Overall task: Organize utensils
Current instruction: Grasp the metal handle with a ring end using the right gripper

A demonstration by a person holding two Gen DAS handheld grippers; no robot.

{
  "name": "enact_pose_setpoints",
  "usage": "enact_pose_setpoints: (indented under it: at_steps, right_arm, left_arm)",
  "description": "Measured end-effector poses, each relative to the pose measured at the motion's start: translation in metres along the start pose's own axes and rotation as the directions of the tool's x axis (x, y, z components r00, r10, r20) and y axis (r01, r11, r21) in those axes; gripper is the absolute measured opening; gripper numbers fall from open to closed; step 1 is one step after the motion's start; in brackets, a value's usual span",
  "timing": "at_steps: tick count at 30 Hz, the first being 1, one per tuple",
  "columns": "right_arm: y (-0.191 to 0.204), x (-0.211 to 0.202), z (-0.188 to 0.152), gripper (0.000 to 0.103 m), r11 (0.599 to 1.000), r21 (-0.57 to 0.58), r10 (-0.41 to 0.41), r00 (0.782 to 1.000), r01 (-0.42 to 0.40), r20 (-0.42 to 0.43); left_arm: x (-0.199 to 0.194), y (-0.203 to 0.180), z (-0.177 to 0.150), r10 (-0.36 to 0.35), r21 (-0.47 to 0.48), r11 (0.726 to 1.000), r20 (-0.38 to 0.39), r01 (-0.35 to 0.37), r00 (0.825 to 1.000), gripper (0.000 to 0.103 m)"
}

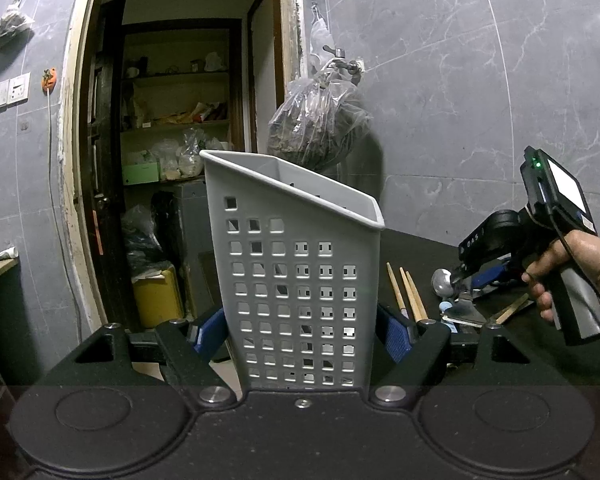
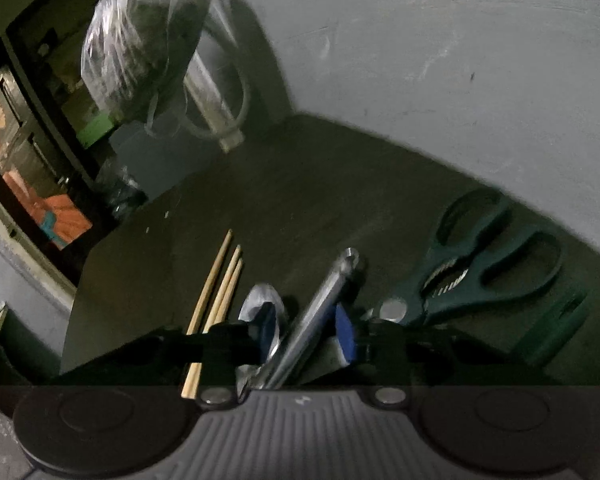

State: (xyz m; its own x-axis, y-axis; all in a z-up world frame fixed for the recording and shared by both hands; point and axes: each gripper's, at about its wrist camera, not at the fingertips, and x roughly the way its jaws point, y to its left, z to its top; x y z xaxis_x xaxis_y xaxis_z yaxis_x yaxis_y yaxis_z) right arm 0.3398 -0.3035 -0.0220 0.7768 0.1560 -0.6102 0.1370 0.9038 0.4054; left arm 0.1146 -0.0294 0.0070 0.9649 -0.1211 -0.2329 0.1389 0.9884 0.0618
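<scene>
Status: early stage. Your left tongs (image 1: 302, 332) clamp the caddy (image 1: 296, 276), upright at the surface (image 2: 320, 200) edge. No utensil shows above its rim; interior not fully visible.

Your right tongs (image 2: 306, 336) straddle a metal handle (image 2: 320, 312) beside the spoon (image 2: 260, 304); pads near it, contact not clear (blur). Grip unconfirmed.

Still on surface: chopsticks (image 2: 216, 292) left of the spoon, scissors (image 2: 488, 264) to the right. All remain to load, approx. the whole job.
</scene>
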Motion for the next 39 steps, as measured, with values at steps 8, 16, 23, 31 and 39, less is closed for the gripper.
enact_pose_setpoints:
  at_steps: [8, 16, 23, 31, 39]
  right_arm:
    - [0.012, -0.005, -0.011, 0.029, 0.988, -0.157, 0.000, 1.000, 0.001, 0.011]
    - [0.017, -0.007, -0.011, 0.027, 0.979, -0.202, 0.005, 1.000, -0.007, -0.014]
    - [0.024, -0.002, -0.011, 0.030, 0.969, -0.246, -0.014, 1.000, 0.011, -0.008]
    - [0.024, -0.002, -0.010, 0.020, 0.964, -0.266, -0.009, 1.000, 0.009, -0.001]
    - [0.018, -0.015, -0.006, 0.020, 0.970, -0.241, 0.050, 0.998, -0.041, 0.033]
  left_arm:
    - [0.000, 0.000, 0.000, 0.000, 0.002, 1.000, 0.000, 0.000, 1.000, 0.079]
    - [0.000, 0.000, 0.000, 0.000, 0.002, 1.000, -0.001, 0.000, 1.000, 0.079]
    - [0.000, 0.000, 0.000, 0.000, 0.002, 1.000, 0.000, 0.000, 1.000, 0.079]
    - [0.000, 0.000, 0.000, 0.000, 0.002, 1.000, 0.000, 0.000, 1.000, 0.079]
    - [0.000, 0.000, 0.000, -0.001, 0.002, 1.000, -0.001, 0.001, 1.000, 0.079]
